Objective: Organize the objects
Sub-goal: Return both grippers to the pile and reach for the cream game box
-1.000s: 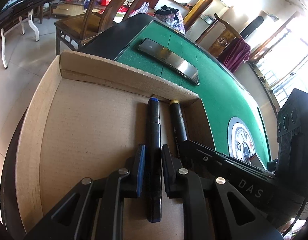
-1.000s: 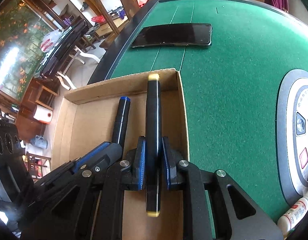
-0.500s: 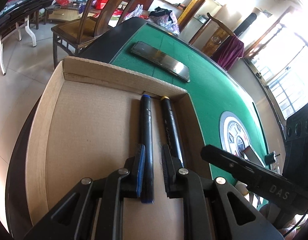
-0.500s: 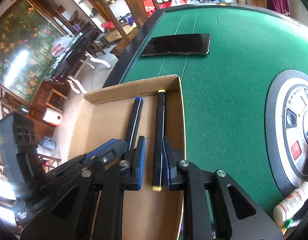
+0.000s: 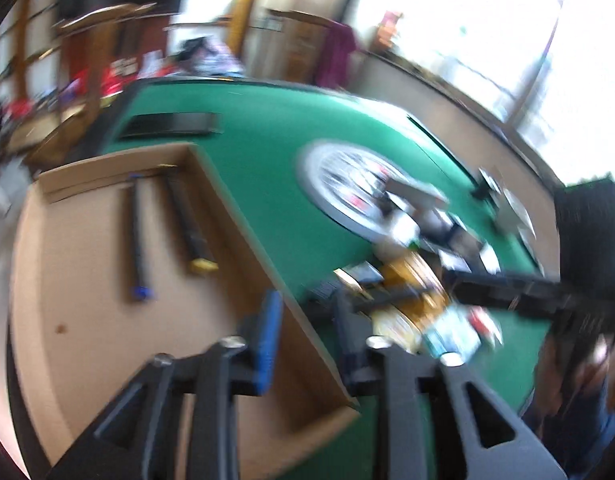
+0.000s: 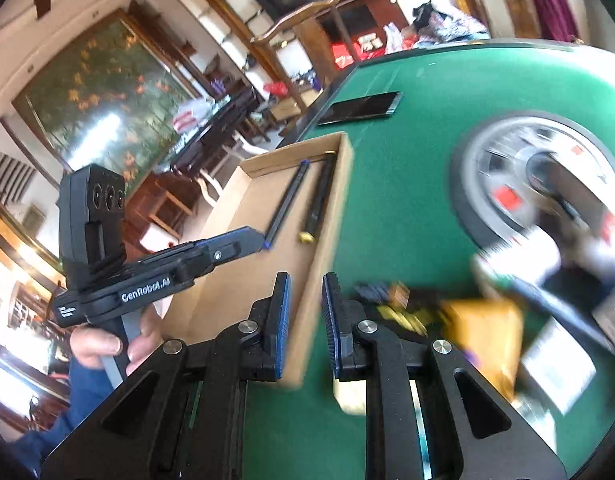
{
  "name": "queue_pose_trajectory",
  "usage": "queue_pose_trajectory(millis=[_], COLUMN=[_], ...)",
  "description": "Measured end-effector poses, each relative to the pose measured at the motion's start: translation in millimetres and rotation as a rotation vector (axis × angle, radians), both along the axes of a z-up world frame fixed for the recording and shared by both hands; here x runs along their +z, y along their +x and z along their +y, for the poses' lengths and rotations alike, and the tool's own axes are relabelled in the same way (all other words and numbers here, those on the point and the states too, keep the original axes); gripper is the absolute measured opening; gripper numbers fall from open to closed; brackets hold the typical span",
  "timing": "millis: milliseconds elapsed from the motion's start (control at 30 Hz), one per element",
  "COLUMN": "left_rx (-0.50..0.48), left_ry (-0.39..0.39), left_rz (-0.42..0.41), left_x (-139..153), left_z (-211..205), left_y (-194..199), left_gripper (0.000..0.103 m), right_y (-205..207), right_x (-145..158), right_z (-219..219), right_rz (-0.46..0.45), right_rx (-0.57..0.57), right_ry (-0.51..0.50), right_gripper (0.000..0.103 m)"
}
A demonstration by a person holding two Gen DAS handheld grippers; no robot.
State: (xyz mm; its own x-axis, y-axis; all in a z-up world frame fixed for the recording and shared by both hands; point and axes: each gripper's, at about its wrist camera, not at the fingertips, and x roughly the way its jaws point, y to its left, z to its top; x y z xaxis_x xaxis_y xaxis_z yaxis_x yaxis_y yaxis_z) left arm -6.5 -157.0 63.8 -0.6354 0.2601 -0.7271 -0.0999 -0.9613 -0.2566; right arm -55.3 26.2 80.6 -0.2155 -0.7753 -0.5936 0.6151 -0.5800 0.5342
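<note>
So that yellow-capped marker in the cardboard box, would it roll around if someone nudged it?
Probably a little. The yellow-capped marker looks like a round, straight barrel lying flat on the box floor, so a sideways push would likely roll it. The box wall beside it should stop it that way. It seems stiff and light, so easy to lift.

A large floral painting (image 6: pixel 95 100) hangs by wooden chairs (image 6: pixel 303 12); bright windows (image 5: pixel 487 32) flood the room.

Matt brown cardboard box (image 6: pixel 243 280) on green felt table (image 6: pixel 407 216).
</note>
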Motion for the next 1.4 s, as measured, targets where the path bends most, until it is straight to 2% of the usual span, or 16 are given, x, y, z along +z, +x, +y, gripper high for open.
queue_pose_trajectory(millis=[33, 67, 133, 200, 300, 533, 667, 867, 933, 1000, 1033, 1167, 1233, 1400], left_rx=[-0.038, -0.069, -0.126, -0.173, -0.193, -0.220, -0.212, -0.174, -0.161, -0.147, -0.137, -0.128, -0.096, -0.068], left_ry=[-0.024, -0.050, -0.099, -0.158, -0.259, -0.341, -0.350, -0.363, -0.334, -0.291, -0.289, -0.288, -0.299, -0.269], left_rz=[0.001, 0.008, 0.021, 0.018, 0.008, -0.051, -0.086, -0.121, -0.119, -0.126, -0.117, -0.100, -0.096, -0.116], left_x=[-2, -3, -5, -9, -14, -31, -41, -52, -51, -52, -51, -53, -53, -54], left_z=[13, 24, 47, 67, 89, 105, 107, 110, 110, 112, 116, 129, 129, 125], left_y=[3, 7, 13, 15, 14, 4, -7, -15, -12, -3, 3, 20, 18, 5], left_gripper=[0.050, 0.053, 0.060, 0.063, 0.063, 0.063, 0.063, 0.063, 0.057, 0.048, 0.047, 0.048, 0.049, 0.054], right_y=[5, 10, 21, 27, 31, 22, 21, 19, 18, 17, 16, 16, 17, 20], right_x=[-1, -2, -2, -6, -18, -45, -46, -50, -50, -51, -52, -52, -51, -48], right_z=[19, 38, 68, 95, 132, 180, 188, 184, 183, 182, 181, 179, 176, 170], right_rz=[0.001, 0.008, 0.038, 0.048, 0.039, -0.037, -0.054, -0.058, -0.056, -0.058, -0.059, -0.062, -0.052, -0.017], right_rx=[-0.023, -0.048, -0.076, -0.107, -0.167, -0.261, -0.271, -0.264, -0.261, -0.259, -0.259, -0.256, -0.252, -0.234], right_ry=[-0.018, -0.038, -0.078, -0.095, -0.132, -0.185, -0.225, -0.214, -0.203, -0.196, -0.195, -0.180, -0.165, -0.091], right_gripper=[0.038, 0.049, 0.049, 0.052, 0.056, 0.056, 0.056, 0.056, 0.056, 0.056, 0.056, 0.056, 0.056, 0.056])
